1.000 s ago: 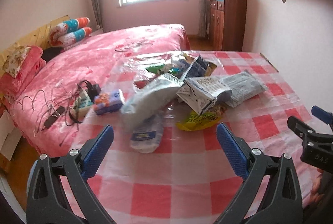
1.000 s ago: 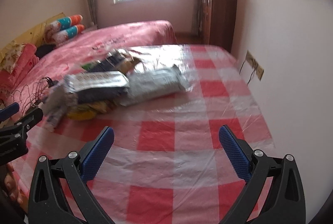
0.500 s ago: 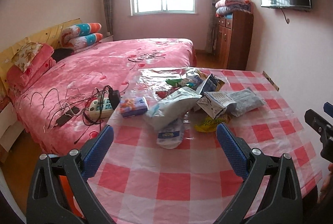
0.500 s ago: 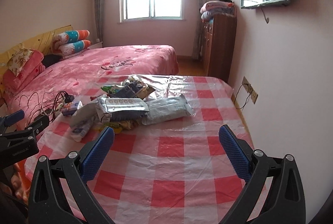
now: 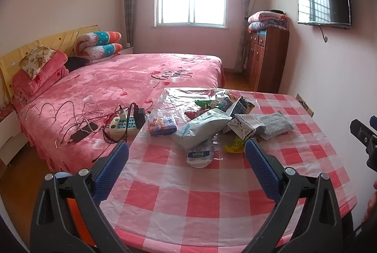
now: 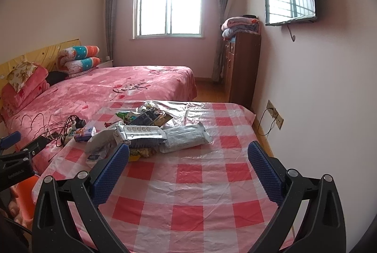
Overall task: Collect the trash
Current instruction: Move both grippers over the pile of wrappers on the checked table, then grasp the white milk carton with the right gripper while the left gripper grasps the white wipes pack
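Both grippers stand wide apart and empty. Left gripper (image 5: 187, 160) fills the bottom of the left wrist view, its blue pads spread to either side of the lower centre with nothing between them; right gripper (image 6: 188, 160) sits the same way at the bottom of the right wrist view, gaping over bare cloth.

Trash lies in a loose heap (image 5: 221, 121) at the centre of the left wrist view, and left of centre in the right wrist view (image 6: 143, 133), on the far half of a table with a red-and-white checked cloth (image 5: 200, 201). It holds a long white pouch (image 5: 200, 127), a white packet with a blue label (image 5: 199, 154) at the near edge of the heap, a yellow wrapper (image 5: 234, 146), a grey printed pack (image 5: 274, 124) toward the right, and darker snack bags (image 5: 240, 104) behind. A small blue tissue pack (image 5: 162, 126) sits just beside the heap on its left; whether it counts as trash is unclear. Further left, on the pink bed (image 5: 132, 78), lie a power strip (image 5: 123, 127) and tangled cables.

No bin or bag shows clearly in either view, though something orange (image 6: 26, 191) peeks out at the lower left of the right wrist view. By my reading, nothing is collected yet and this is the approach stage. Next, a gripper needs to reach forward to the near edge of the heap, settle its pads over one thin wrapper, probably the blue-labelled packet, and pinch low, since crinkly film can slip.
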### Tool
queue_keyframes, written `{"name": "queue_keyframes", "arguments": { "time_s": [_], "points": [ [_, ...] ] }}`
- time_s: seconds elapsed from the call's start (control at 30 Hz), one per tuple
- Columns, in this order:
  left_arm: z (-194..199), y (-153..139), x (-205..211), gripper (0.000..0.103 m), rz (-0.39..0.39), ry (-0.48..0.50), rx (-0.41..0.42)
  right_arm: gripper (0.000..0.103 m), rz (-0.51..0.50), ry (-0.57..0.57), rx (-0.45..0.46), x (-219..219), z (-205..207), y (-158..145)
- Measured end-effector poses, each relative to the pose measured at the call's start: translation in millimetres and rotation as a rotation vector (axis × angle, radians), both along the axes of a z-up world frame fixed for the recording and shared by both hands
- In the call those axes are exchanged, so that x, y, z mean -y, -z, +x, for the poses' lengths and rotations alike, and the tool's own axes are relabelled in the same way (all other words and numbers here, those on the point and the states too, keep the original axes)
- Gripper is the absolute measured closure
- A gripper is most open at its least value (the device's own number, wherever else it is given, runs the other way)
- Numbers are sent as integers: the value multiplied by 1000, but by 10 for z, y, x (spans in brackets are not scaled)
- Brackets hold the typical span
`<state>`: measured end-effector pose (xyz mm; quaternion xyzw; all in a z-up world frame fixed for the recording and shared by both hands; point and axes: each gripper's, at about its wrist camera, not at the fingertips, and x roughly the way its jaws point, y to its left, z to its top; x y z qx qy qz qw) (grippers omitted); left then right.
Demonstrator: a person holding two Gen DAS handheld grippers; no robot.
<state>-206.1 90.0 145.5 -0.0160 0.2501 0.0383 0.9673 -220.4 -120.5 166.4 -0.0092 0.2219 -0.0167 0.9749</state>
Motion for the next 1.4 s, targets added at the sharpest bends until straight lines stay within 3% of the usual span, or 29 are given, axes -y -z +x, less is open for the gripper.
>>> {"name": "queue_keyframes", "arguments": {
  "time_s": [0.33,0.6,1.0,1.2,1.4],
  "points": [
    [-131,-71,-78,4,2,-5,29,4,-21,-1,5,-17,-34,-28],
    [-76,1,-218,4,-23,-3,9,4,24,-28,-11,50,105,90],
    [401,383,-461,4,-66,53,-104,4,389,-160,-215,368,636,647],
    [810,473,-597,4,-105,184,-142,4,545,-242,-332,333,947,856],
    [1313,544,-519,4,-85,407,-182,6,660,-315,-384,205,1256,903]
  ]
}}
